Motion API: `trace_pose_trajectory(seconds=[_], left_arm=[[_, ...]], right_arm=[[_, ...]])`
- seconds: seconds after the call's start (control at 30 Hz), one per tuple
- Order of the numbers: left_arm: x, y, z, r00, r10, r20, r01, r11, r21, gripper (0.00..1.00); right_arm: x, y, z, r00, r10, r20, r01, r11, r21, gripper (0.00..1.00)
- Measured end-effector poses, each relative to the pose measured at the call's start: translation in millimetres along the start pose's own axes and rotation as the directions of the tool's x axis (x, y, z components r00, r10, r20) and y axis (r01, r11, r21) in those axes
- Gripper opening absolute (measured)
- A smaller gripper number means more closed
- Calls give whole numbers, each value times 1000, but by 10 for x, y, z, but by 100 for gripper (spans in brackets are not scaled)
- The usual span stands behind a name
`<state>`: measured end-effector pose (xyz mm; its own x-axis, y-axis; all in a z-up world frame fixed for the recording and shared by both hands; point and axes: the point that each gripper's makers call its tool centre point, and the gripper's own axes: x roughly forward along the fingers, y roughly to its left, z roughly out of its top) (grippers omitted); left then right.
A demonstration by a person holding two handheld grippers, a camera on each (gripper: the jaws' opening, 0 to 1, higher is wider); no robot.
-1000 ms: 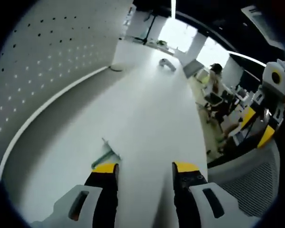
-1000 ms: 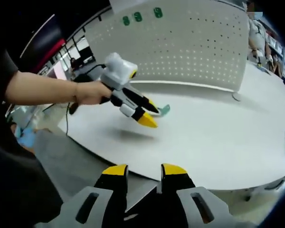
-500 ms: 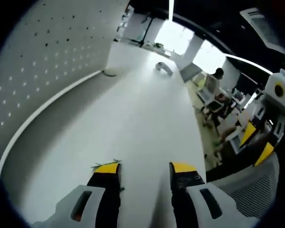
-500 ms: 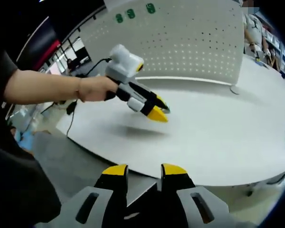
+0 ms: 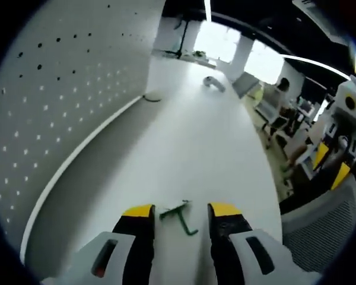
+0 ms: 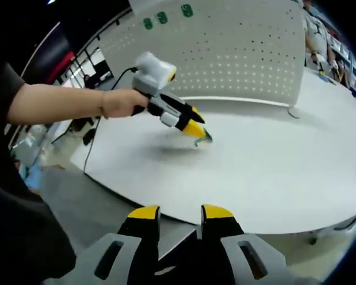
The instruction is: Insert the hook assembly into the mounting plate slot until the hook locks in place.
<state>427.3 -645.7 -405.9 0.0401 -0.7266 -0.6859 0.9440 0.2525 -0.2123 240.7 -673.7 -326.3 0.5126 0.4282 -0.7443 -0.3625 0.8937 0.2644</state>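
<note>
A small green hook (image 5: 179, 215) lies on the white table (image 5: 184, 148), between the open jaws of my left gripper (image 5: 181, 211). Neither jaw presses on it. In the right gripper view, a hand holds the left gripper (image 6: 196, 128) tilted down, its yellow tips right over the green hook (image 6: 203, 138). A white perforated panel (image 5: 53, 101) stands along the table's far side; two green pieces (image 6: 161, 18) sit high on the panel (image 6: 249, 53). My right gripper (image 6: 180, 212) hangs open off the table's near edge, holding nothing, and shows in the left gripper view as the right gripper (image 5: 330, 166).
A round base (image 5: 151, 98) rests at the panel's foot, and a small white object (image 5: 213, 83) lies farther down the table. A grey mesh chair (image 5: 320, 237) stands beside the table edge. A person (image 5: 282, 95) sits in the background among desks.
The left gripper has moved sideways over the hook: the hook was outside its left jaw, now it lies between the two jaws. The right gripper has stayed put.
</note>
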Motion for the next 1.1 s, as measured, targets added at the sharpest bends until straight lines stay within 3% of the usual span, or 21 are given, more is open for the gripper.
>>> trace_pose_trajectory(seconds=[0.07,0.2,0.23,0.43,0.53,0.63,1.1], left_arm=[[42,0,-27,1000,-2,-9,2,1000,25,34],[95,45,-92,997,50,-59,-38,980,196,32],[104,30,-93,997,50,-60,-37,977,208,31],[138,67,-24,999,37,-33,-30,982,186,25],[139,98,-63,998,31,-46,-22,985,173,19],[101,79,-90,999,6,-52,1,992,125,18],[59,-50,-139,996,11,-91,-3,996,91,15]], right_arm=[[-20,-28,-15,1000,-12,-2,12,1000,6,26],[-24,-32,-35,1000,-20,-6,20,1000,15,26],[-22,-29,-40,1000,-21,-8,21,1000,16,26],[-15,19,-39,1000,-20,-10,20,1000,19,26],[-10,33,-54,1000,-20,-11,20,999,30,26],[0,60,-76,1000,0,-2,0,994,109,26],[-48,80,-84,1000,-8,5,7,997,78,26]])
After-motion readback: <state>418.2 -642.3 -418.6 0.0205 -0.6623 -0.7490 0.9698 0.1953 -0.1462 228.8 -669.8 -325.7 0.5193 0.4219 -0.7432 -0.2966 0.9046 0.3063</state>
